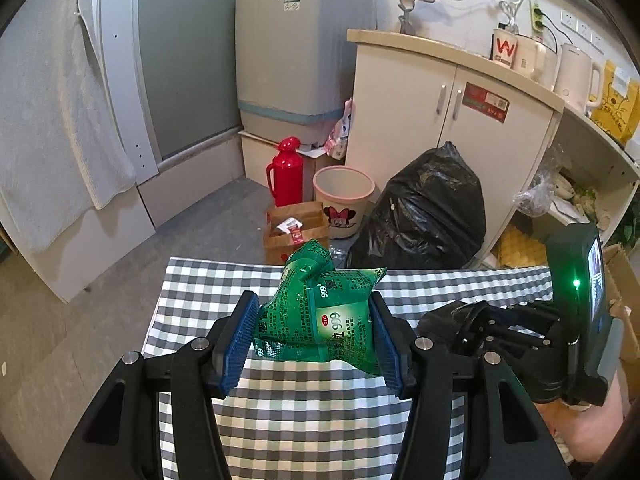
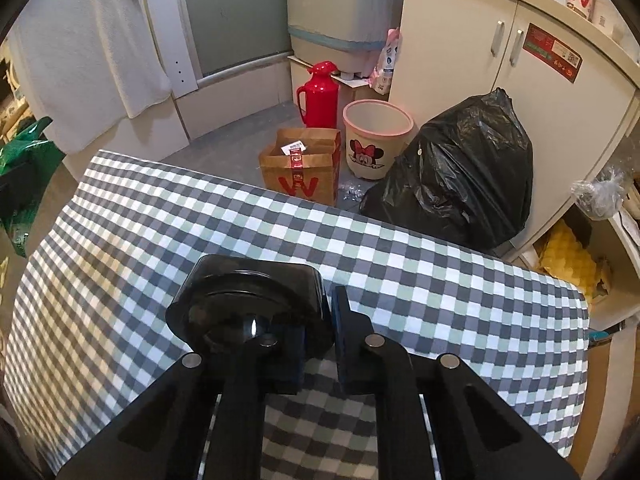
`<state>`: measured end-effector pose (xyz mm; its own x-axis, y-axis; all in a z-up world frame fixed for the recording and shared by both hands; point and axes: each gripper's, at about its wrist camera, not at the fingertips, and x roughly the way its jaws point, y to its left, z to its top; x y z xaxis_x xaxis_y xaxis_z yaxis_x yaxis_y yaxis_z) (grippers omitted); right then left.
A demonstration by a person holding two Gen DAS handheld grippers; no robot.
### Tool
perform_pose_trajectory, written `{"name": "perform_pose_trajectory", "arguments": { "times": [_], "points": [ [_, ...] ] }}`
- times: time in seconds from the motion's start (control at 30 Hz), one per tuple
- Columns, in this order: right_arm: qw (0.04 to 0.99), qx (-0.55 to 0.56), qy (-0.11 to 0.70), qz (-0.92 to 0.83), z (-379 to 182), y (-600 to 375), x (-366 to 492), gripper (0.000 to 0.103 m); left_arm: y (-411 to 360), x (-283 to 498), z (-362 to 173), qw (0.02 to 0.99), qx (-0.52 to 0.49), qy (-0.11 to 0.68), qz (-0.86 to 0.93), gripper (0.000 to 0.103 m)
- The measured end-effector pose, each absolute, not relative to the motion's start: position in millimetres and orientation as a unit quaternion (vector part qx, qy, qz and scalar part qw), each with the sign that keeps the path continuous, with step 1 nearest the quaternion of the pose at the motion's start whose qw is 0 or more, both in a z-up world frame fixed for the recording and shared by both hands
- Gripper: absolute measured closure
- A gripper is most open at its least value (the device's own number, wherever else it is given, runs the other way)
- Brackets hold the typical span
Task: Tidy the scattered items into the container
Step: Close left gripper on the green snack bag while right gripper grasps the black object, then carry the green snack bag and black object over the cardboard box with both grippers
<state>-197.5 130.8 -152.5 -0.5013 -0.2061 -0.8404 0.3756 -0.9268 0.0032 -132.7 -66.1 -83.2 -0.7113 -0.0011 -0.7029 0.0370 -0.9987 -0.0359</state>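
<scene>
left tongs (image 1: 316, 334): clamped on green packets (image 1: 320, 308), above checkered tabletop (image 1: 304, 412)
right tongs (image 2: 318, 334): clamped on black container (image 2: 252, 304) wall

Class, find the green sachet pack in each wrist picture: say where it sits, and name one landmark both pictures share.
Left wrist view: green sachet pack at centre, clamped between the left hand-held gripper's blue pads.
Right wrist view: the pack shows at the far left edge.
Shared landmark: the red thermos flask on the floor.

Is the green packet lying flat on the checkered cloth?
No, the left hand-held gripper holds the green packet up between its blue pads.
</scene>
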Motion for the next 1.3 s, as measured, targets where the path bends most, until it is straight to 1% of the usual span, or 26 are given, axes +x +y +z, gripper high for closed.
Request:
{"name": "perform_pose_trajectory", "arguments": {
  "times": [0.27,0.67,0.93,1.3],
  "points": [
    [0.173,0.448,0.066,-0.875,-125,153,-172,0.092,-48,-122,-67,0.008,0.370,0.020,-0.929,0.047],
    [0.171,0.391,0.041,-0.904,-52,192,-123,0.092,-5,-95,-19,-0.011,0.329,0.003,-0.944,0.047],
    [0.152,0.350,0.033,-0.924,-7,228,-90,0.092,22,-76,9,-0.027,0.303,-0.002,-0.952,0.047],
    [0.108,0.311,0.020,-0.944,33,275,-48,0.092,59,-50,37,-0.058,0.277,-0.006,-0.959,0.047]
  ]
}}
